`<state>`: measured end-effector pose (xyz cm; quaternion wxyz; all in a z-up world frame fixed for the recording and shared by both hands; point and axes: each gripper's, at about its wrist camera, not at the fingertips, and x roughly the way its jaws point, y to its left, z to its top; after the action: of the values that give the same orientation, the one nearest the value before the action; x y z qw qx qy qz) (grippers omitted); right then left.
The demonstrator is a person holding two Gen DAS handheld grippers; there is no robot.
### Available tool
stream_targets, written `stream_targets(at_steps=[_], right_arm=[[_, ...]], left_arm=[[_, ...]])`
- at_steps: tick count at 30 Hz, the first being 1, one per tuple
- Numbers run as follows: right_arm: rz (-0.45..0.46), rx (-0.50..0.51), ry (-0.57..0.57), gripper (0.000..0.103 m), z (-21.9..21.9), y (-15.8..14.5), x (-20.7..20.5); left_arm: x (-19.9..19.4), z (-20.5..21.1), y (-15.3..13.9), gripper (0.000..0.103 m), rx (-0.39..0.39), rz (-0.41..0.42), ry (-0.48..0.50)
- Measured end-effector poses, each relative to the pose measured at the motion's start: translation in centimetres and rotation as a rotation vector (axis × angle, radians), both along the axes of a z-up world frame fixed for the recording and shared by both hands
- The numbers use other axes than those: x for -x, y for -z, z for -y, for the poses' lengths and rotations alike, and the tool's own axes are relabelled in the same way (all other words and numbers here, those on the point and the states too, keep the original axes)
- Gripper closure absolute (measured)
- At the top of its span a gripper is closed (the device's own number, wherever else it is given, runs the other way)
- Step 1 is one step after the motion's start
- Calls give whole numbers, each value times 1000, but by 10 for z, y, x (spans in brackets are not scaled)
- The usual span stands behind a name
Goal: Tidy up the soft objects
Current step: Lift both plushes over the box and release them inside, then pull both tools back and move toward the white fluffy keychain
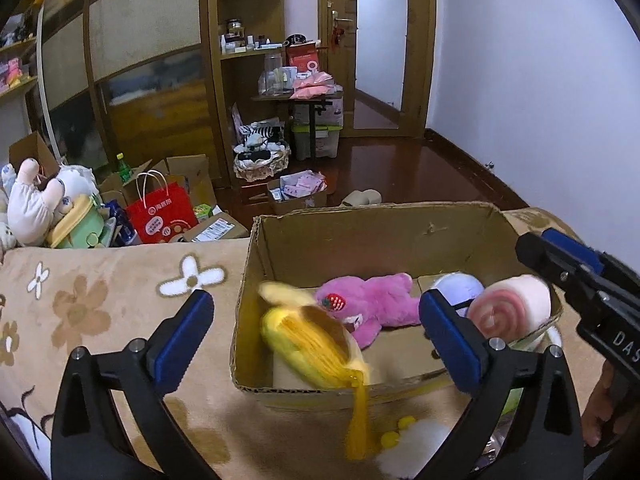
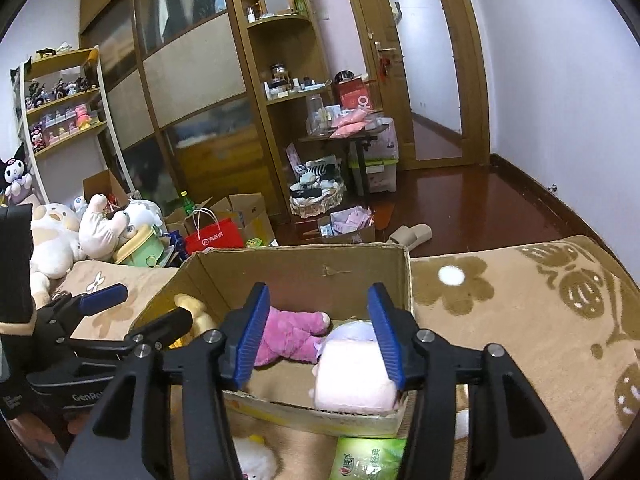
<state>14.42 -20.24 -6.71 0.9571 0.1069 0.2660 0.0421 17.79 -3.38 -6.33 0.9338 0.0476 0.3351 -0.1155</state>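
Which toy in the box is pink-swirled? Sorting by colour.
The roll-shaped plush at the cardboard box's right end; the bear beside it is plain magenta.

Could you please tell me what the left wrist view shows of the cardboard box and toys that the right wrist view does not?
Only the left wrist view shows the blurred yellow plush at the box's near edge and the pink roll's swirled end. Only the right wrist view shows the green packet in front of the box. Both show the cardboard box, the pink bear inside, and both grippers open.
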Motion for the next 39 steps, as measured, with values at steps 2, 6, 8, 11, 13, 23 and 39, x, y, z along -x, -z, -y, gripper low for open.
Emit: stream_targets(at_steps=[2, 6, 8, 11, 13, 23, 39], right_arm=[[2, 0, 4, 39, 0, -1, 1], [5, -5, 9, 34, 2, -3, 6], [4, 0, 17, 26, 3, -5, 9], [8, 4, 27, 18, 7, -8, 15], [5, -1, 35, 14, 10, -11, 19], [16, 16, 63, 11, 18, -28, 47], [16, 53, 43, 11, 16, -51, 102]], left_arm=[[3, 2, 1, 2, -23, 2, -1], [7, 4, 2, 2, -53, 6, -1], [10, 4, 1, 2, -69, 9, -6], [16, 5, -3, 2, -81, 14, -8], [21, 4, -5, 2, -82, 13, -10], [43, -2, -19, 2, -81, -12, -19], [99, -3, -29, 2, -98, -73, -11]])
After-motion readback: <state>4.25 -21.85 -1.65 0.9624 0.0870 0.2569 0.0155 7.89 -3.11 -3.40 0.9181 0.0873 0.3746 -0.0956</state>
